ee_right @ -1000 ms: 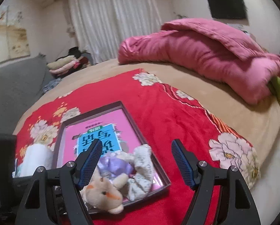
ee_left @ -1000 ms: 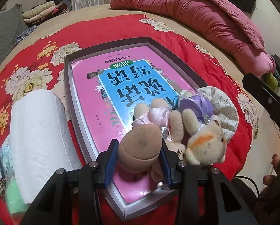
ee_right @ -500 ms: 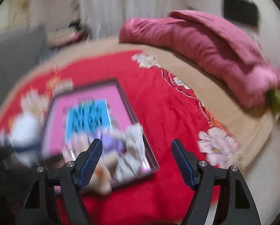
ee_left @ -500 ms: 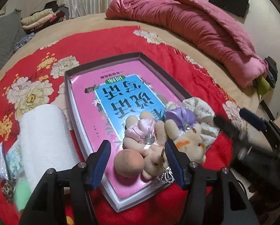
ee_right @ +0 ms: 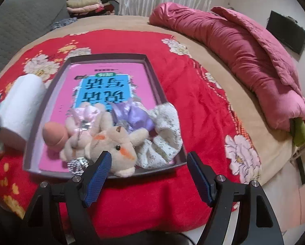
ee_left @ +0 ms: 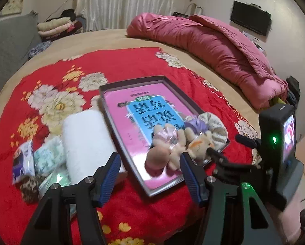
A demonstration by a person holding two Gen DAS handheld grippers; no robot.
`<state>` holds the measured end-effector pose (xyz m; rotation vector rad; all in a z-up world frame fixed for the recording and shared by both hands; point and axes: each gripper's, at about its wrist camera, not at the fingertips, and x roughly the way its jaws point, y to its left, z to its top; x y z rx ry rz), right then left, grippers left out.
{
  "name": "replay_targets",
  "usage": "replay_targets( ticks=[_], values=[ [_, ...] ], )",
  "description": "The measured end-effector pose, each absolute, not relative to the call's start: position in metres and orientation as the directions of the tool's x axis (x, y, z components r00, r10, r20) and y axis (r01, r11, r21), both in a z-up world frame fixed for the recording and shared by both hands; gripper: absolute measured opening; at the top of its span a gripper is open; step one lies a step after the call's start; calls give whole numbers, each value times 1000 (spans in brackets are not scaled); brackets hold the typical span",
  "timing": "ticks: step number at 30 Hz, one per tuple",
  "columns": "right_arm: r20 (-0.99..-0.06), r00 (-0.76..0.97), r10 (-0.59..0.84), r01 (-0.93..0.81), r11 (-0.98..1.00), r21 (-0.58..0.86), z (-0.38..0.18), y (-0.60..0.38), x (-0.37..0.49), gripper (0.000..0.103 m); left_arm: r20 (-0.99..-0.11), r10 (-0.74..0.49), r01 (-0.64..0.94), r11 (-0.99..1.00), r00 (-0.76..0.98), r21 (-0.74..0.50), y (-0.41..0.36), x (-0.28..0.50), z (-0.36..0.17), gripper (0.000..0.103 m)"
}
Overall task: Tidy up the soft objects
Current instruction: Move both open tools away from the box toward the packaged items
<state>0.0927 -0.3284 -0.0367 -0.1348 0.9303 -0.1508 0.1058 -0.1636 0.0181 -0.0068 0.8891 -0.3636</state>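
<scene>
- Left gripper (ee_left: 150, 175): jaws spread wide, nothing between them; it hangs above the red floral blanket (ee_left: 132, 65) near the bed's near edge.
- Right gripper (ee_right: 149, 176): jaws wide apart, empty, poised over the near rim of the tray (ee_right: 152, 71).
- Tray lies on the blanket, lined with a pink and blue book (ee_right: 105, 81).
- Soft things bunched at the tray's near end: peach sponge (ee_right: 54, 134) by the near left corner, pink-dressed plush (ee_right: 85, 122) beside it, beige plush rabbit (ee_right: 115, 147) touching it, purple satin piece (ee_right: 132, 114) behind, floral scrunchie (ee_right: 164, 134) in the near right corner.
- White paper roll (ee_left: 87, 138) lies on the blanket just outside the tray's left rim.
- Small packets (ee_left: 36, 157) sit left of the roll; their contents are unclear.
- Pink quilt (ee_left: 213, 47) heaped along the bed's far right edge.
</scene>
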Motion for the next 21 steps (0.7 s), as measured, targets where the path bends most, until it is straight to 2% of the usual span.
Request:
replay_targets(
  ticks=[8, 12, 16, 21],
  values=[
    [-794, 559, -239, 88, 969, -230, -46, -334, 106, 77, -753, -291, 229, 955, 590, -190, -123, 95, 19, 60],
    [-709, 660, -248, 87, 963, -255, -20, -323, 89, 77, -737, -268, 189, 963, 621, -192, -95, 89, 25, 60],
    [-667, 723, -179, 64, 979, -192, 7, -306, 75, 77, -729, -222, 127, 975, 648, -184, -62, 84, 29, 60],
    [-624, 775, -104, -28, 980, -198, 36, -264, 67, 77, -711, -157, 34, 982, 686, -185, -14, 78, 32, 60]
  ],
)
